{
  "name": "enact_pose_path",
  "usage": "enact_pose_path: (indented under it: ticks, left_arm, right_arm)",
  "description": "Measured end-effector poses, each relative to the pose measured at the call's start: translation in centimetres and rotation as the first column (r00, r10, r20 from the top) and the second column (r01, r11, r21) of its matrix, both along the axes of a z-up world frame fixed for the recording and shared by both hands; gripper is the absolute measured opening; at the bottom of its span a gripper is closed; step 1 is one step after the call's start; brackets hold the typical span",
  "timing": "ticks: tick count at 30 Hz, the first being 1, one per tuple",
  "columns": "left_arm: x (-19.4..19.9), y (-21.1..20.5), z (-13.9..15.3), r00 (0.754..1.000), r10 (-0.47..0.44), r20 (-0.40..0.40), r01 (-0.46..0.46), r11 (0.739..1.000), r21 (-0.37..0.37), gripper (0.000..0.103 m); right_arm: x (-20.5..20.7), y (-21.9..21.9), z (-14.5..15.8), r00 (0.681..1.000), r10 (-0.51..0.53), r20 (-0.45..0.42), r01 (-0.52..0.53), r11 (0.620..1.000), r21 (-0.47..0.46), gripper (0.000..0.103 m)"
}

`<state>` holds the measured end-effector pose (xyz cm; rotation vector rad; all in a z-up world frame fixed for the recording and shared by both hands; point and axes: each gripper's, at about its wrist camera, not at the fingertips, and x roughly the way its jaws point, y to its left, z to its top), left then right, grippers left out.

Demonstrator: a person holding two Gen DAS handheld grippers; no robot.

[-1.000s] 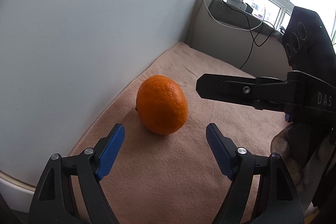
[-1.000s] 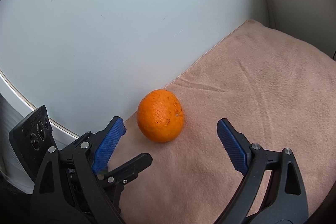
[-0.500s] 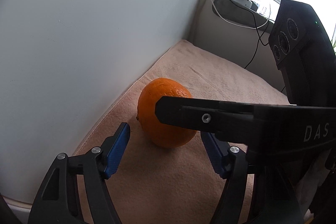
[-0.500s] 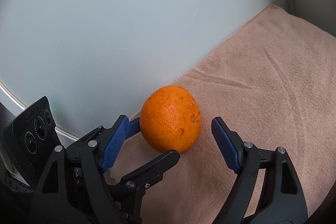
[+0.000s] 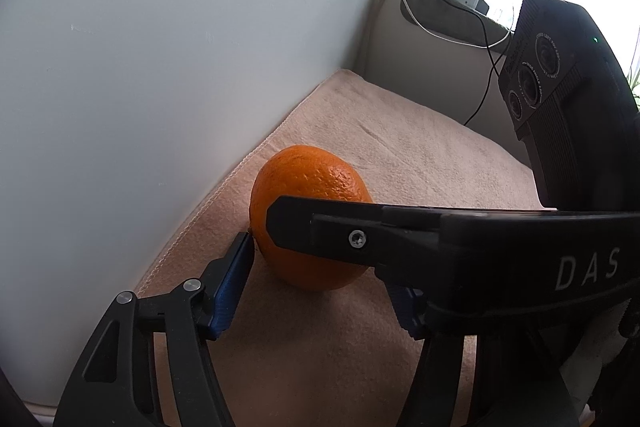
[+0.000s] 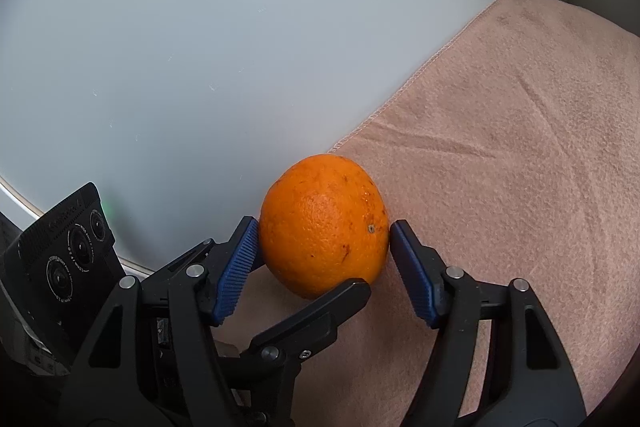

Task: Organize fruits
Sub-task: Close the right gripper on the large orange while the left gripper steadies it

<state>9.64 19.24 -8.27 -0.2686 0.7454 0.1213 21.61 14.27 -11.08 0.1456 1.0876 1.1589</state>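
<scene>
Orange [image 6: 324, 225]: on towel [image 6: 520, 155] beside white wall [image 6: 180, 47]. Firm, round, rolls easily; grip across widest middle. Right hand-held gripper [image 6: 325, 259] pads touching both sides, clasping it. Left hand-held gripper [image 5: 320, 287] released, straddling.

White letters "DAS" on the black right gripper [image 5: 328, 227] body

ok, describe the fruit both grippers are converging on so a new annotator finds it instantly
Start from the big white panel and follow its base to the near edge of the pink towel. The orange sits on the towel right by that stitched edge, between the right gripper's blue pads. It is the only fruit in view, round, bright orange, with pitted skin.
</scene>
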Motion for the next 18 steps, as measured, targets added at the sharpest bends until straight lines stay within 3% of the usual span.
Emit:
enact_pose_path:
  ticks: [18]
  left_arm:
    - [-0.3,-1.8,0.7,0.999,-0.004,0.038,0.001,0.997,0.078,0.06]
  right_arm:
    - [-1.0,-3.3,-0.4,0.999,-0.033,-0.026,0.034,0.999,0.026,0.069]
